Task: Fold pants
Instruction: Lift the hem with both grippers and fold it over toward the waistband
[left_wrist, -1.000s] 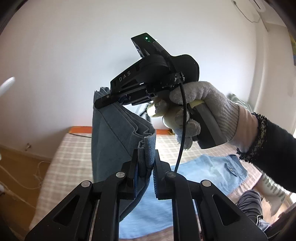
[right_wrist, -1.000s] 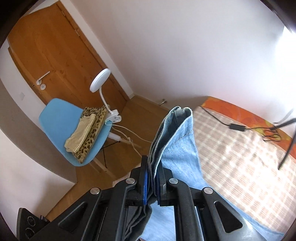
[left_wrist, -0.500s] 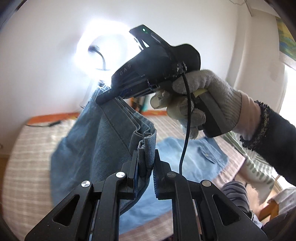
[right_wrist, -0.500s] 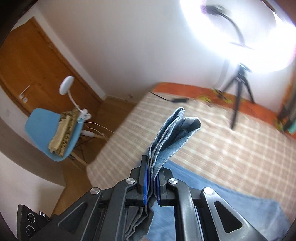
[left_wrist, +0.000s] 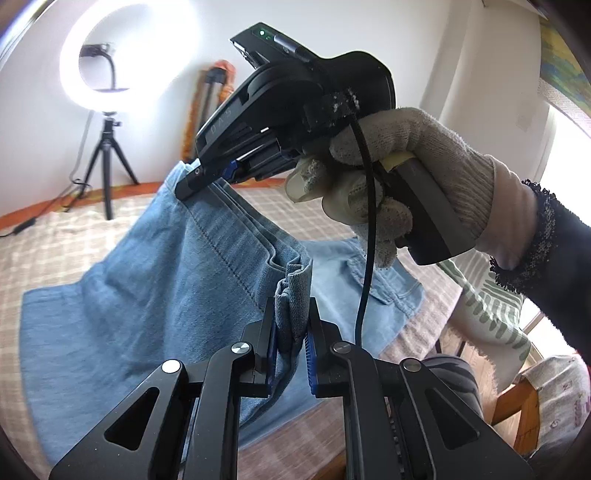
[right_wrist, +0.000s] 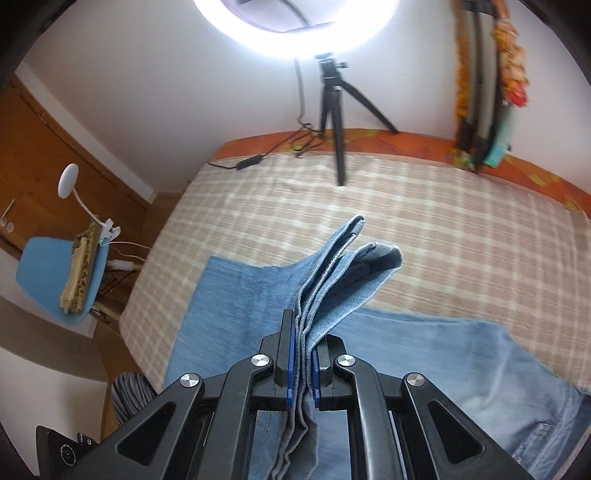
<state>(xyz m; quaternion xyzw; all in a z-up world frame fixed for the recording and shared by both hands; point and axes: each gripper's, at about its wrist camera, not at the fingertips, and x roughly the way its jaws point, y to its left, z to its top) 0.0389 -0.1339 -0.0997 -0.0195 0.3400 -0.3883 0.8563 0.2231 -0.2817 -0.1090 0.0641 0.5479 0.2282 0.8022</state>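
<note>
Both sets of jaws are clamping bunched denim: left gripper (left_wrist: 291, 341) is pinching one corner of the jeans (left_wrist: 147, 280), right gripper (right_wrist: 301, 363) is pinching the stacked hem layers at the other. Jeans are hanging between them, lower part lying flat on the plaid-covered bed (right_wrist: 424, 206). Gloved right hand (left_wrist: 388, 184) is holding its gripper's handle. Ring light (right_wrist: 295, 33) on tripod (right_wrist: 334, 110) is standing at the bed's far edge; blue chair (right_wrist: 44, 277) beside the bed.
</note>
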